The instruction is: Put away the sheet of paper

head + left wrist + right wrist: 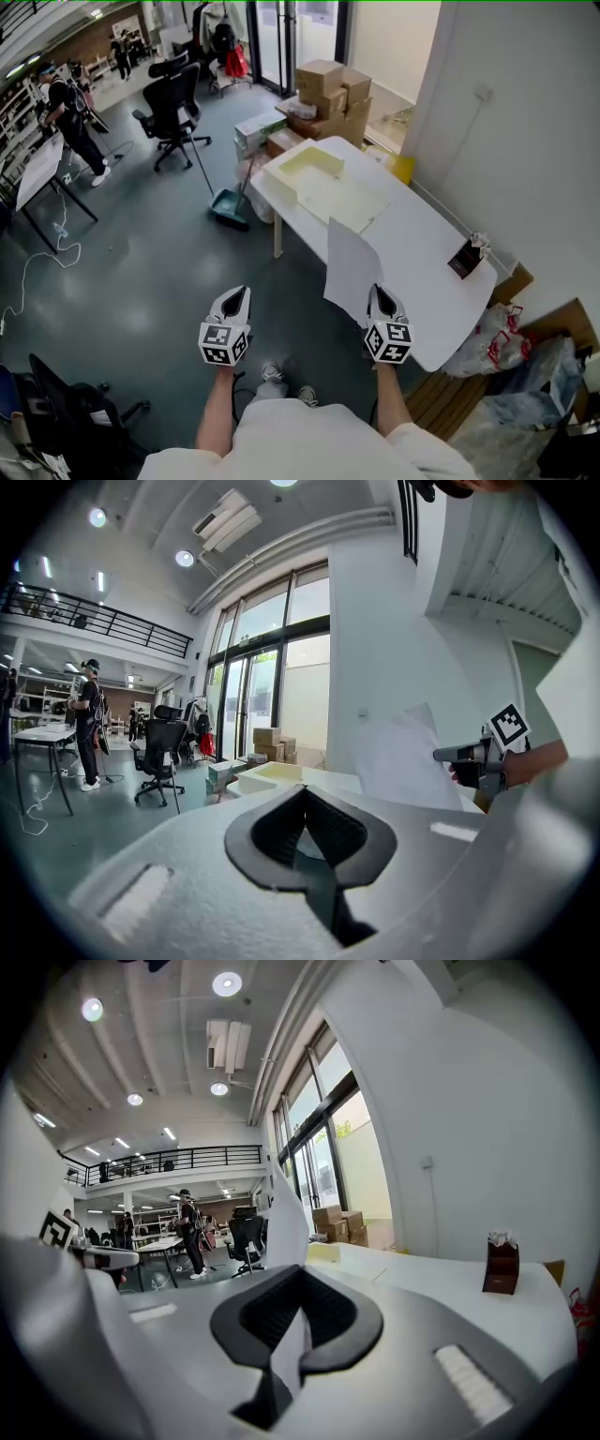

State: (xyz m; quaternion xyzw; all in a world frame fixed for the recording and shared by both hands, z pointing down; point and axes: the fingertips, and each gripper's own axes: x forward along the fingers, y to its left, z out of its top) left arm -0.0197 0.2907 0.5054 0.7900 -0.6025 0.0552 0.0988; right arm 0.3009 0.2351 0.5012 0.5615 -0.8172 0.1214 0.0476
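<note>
The head view shows the right tool (380, 292) held at the near edge of the white worktop (427, 246), with the sheet of paper (350, 262) rising from its tip and hanging partly over the worktop's edge. The left tool (236, 295) is well apart from it, over the grey floor. Only the right gripper view shows the grip itself: the right tool (291, 1344) has its jaws clamped on the lower edge of the sheet of paper (286, 1218), which stands up between them. That view also shows a small dark box (502, 1265) standing on the worktop, seen from the side. The left gripper view shows the left tool (305, 855) with its jaws together and nothing between them, and, off to the right, the sheet seen broadside. Only the head view looks down into the cream tray (323, 178) at the worktop's far end, with cardboard boxes (328, 94) behind it.
</note>
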